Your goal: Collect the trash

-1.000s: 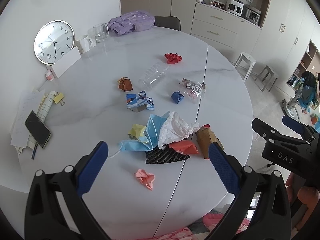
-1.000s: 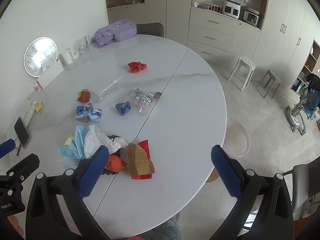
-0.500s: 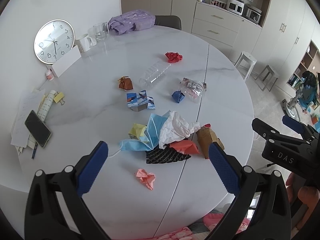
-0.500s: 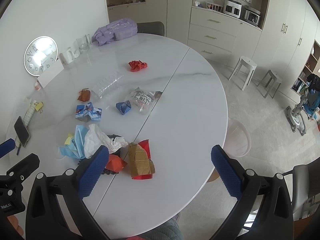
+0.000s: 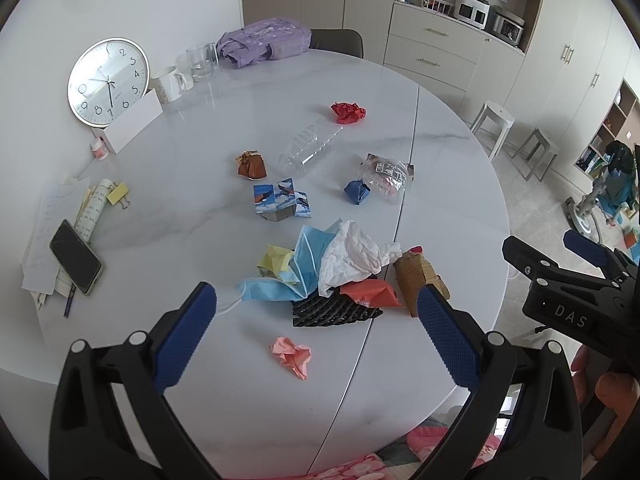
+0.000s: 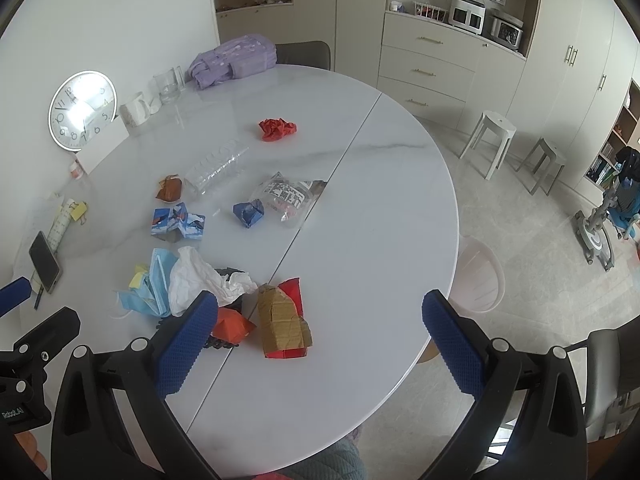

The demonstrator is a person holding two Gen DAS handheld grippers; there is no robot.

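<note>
Hovering above the near table (image 5: 448, 184) edge, the left gripper (image 5: 316, 316) and right gripper (image 6: 320, 328) both stand spread wide, holding nothing. Nearest lies a pink wad (image 5: 292, 356). Beyond it a heap: black mesh (image 5: 332, 310), blue mask (image 5: 280, 280), white tissue (image 5: 352, 256), brown carton (image 6: 280, 320). Farther out, well apart: printed box (image 5: 280, 200), clear bottle (image 5: 308, 150), plastic bag (image 5: 386, 176), red wad (image 5: 348, 112). Left of the heap, a phone (image 5: 76, 256); at the far edge, a clock (image 5: 108, 82).
</note>
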